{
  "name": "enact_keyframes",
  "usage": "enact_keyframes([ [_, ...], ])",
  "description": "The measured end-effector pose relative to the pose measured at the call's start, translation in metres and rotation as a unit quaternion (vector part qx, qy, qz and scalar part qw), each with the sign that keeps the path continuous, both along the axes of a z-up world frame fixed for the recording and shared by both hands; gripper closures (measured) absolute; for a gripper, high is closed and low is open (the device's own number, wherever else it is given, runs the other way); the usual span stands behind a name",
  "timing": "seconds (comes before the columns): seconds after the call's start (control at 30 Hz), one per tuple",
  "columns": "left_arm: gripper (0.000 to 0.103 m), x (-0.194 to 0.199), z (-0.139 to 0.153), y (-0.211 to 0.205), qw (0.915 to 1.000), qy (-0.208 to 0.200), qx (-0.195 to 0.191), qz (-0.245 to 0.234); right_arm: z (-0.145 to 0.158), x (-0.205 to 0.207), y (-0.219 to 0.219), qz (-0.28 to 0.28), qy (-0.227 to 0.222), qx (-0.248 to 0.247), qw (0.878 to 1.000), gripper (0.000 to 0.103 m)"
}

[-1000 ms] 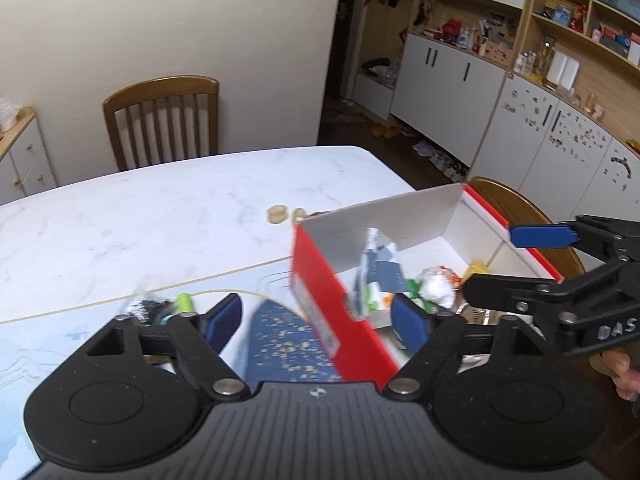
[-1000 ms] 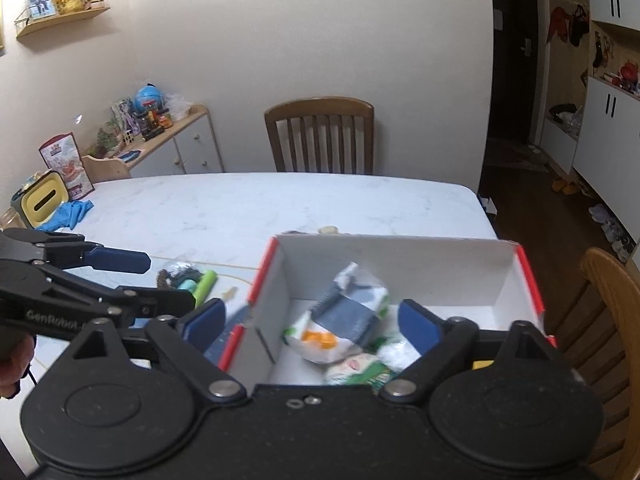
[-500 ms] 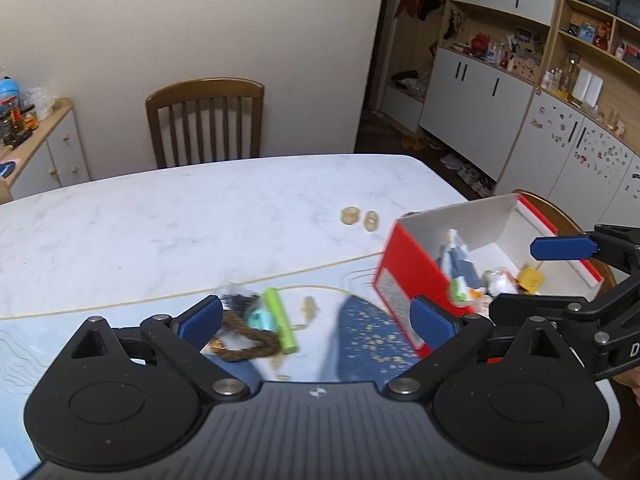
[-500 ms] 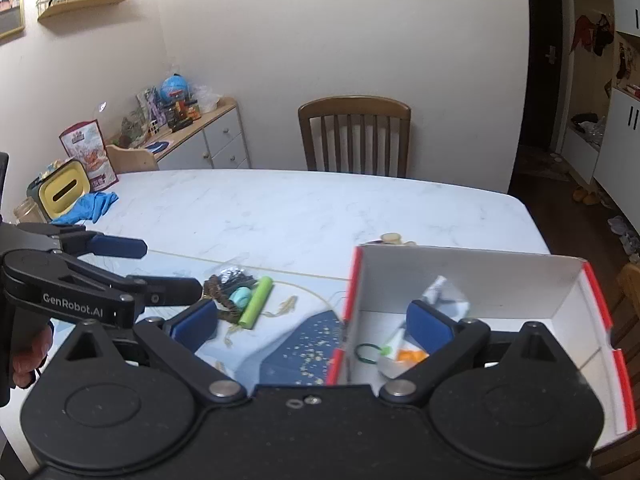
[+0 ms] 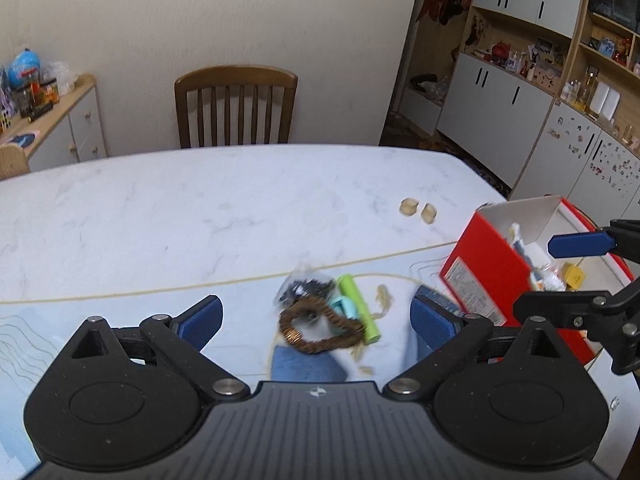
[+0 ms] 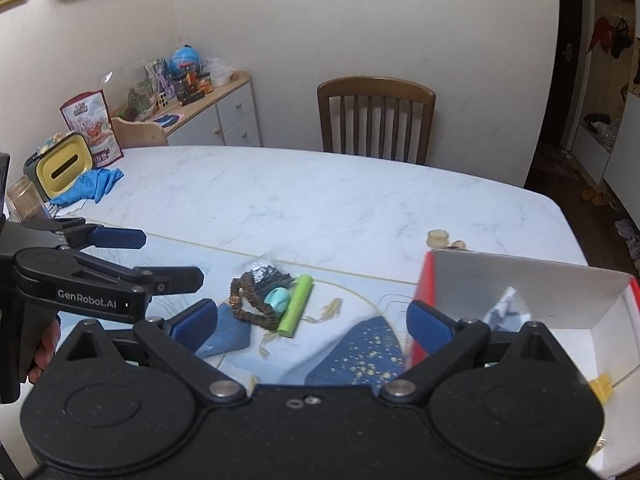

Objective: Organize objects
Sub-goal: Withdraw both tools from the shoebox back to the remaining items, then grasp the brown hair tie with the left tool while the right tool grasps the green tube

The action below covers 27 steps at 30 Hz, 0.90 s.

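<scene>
1. Half done, at a guess: red box (image 5: 484, 276) at the right edge of the table (image 5: 200, 208) already stocked with packets, yet a small heap and two tan pieces (image 5: 416, 210) still out on the table.
2. Seems to be the approach for another pick: left gripper (image 5: 316, 316) aimed down at the heap, jaws just been opening and now spread wide, nothing between the pads, nothing held.
3. Right gripper (image 6: 312, 324) likewise gaping and empty, hovering beside the box's near corner.
4. Next, probably: lower onto one item, straddle it alone, close, lift clear, carry right to the box.
5. Calls for care in singling out, since all four items touch or overlap.
6. Heap on the pale blue mat (image 5: 120, 300), just left of the box and apart from it:
   - brown braided ring (image 5: 320, 328), rope-like, nearest the left gripper;
   - lime-green tube (image 5: 358, 308), lying slantwise along the ring's right side;
   - turquoise rounded piece (image 5: 344, 306), tucked between ring and tube;
   - clear bag of dark bits (image 5: 304, 288), behind the ring.
</scene>
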<state>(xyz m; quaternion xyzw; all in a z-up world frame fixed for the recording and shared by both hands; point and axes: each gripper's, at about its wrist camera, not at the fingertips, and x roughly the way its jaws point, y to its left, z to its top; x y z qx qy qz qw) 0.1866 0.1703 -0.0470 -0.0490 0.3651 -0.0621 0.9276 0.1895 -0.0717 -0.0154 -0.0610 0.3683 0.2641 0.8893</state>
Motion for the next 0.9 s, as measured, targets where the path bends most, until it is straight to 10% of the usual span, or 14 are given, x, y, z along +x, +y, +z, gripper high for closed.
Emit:
enact_keyframes([
  [0.9, 0.003, 0.045, -0.085, 0.020, 0.9994, 0.033, 0.011, -0.004, -0.066, 0.076, 0.057, -0.047, 0.070, -0.066, 0.994, 0.022],
])
